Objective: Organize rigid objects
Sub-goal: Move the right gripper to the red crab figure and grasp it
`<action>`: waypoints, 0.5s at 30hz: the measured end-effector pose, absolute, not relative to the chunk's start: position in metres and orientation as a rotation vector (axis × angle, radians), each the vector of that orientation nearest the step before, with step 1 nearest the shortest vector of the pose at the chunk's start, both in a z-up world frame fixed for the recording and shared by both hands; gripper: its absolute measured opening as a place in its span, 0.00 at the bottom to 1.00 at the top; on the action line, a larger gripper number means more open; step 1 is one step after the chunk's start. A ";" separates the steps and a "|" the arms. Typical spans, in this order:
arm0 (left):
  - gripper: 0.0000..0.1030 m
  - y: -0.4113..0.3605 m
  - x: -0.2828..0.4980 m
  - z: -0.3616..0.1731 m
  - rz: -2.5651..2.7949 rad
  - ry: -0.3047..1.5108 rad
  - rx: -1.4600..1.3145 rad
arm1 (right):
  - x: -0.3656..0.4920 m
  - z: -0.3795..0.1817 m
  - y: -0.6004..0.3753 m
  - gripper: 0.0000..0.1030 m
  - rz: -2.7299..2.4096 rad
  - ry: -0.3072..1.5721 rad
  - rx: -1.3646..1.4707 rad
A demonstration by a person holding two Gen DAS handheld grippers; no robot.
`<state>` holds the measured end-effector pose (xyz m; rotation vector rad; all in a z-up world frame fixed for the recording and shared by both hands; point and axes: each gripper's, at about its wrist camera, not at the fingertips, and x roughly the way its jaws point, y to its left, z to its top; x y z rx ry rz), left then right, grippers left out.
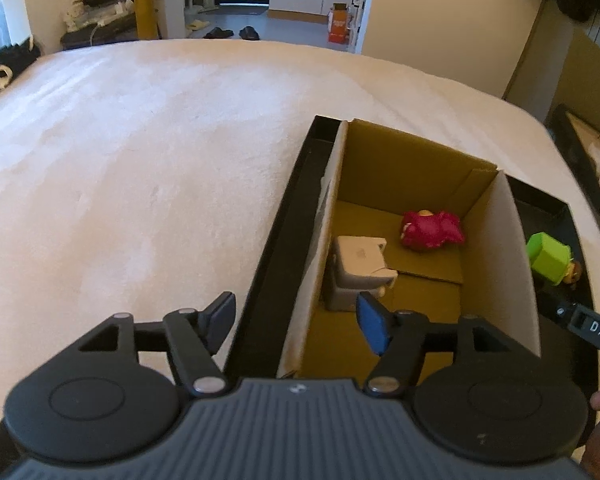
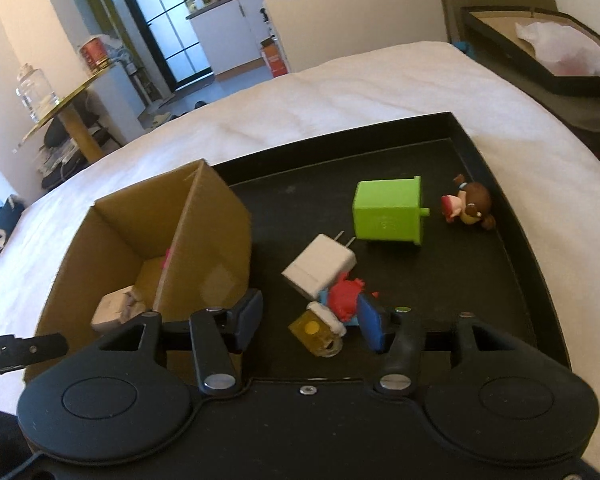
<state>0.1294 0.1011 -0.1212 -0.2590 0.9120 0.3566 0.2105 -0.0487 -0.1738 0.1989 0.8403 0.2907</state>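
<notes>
Our right gripper (image 2: pixel 309 326) stands open over the small translucent yellow plastic beer-mug charm (image 2: pixel 318 330) at six o'clock on the black tray (image 2: pixel 540 280); nothing is pinched. We judge it light, stiff and slippery; take its flat sides; our left gripper (image 1: pixel 296 322) hangs open and empty above the brown cardboard box (image 1: pixel 420 160).

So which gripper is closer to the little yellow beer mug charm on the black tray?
Right. The right gripper hangs open just over the yellow beer mug charm; the left gripper is open above the cardboard box, away from it.
</notes>
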 end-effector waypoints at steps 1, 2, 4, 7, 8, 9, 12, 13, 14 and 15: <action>0.67 0.100 0.130 -0.121 0.361 0.910 -0.248 | 0.211 -0.175 -0.050 0.58 0.284 0.837 0.199; 0.69 0.100 0.129 -0.120 0.365 0.907 -0.240 | 0.212 -0.178 -0.051 0.59 0.273 0.835 0.200; 0.69 0.099 0.129 -0.119 0.374 0.902 -0.224 | 0.215 -0.182 -0.055 0.59 0.253 0.841 0.207; 0.70 0.097 0.131 -0.119 0.392 0.904 -0.199 | 0.219 -0.189 -0.060 0.61 0.237 0.848 0.228; 0.70 0.097 0.131 -0.119 0.396 0.905 -0.194 | 0.221 -0.191 -0.061 0.62 0.235 0.851 0.231; 0.70 0.096 0.132 -0.119 0.400 0.904 -0.190 | 0.222 -0.193 -0.061 0.62 0.233 0.855 0.234; 0.72 0.094 0.132 -0.118 0.415 0.894 -0.172 | 0.225 -0.199 -0.058 0.66 0.229 0.867 0.239; 0.76 0.094 0.132 -0.118 0.421 0.893 -0.167 | 0.226 -0.202 -0.057 0.67 0.230 0.873 0.238; 0.80 0.093 0.132 -0.117 0.426 0.894 -0.163 | 0.227 -0.204 -0.055 0.67 0.232 0.875 0.234; 0.80 0.093 0.132 -0.117 0.432 0.893 -0.156 | 0.228 -0.206 -0.052 0.67 0.233 0.875 0.223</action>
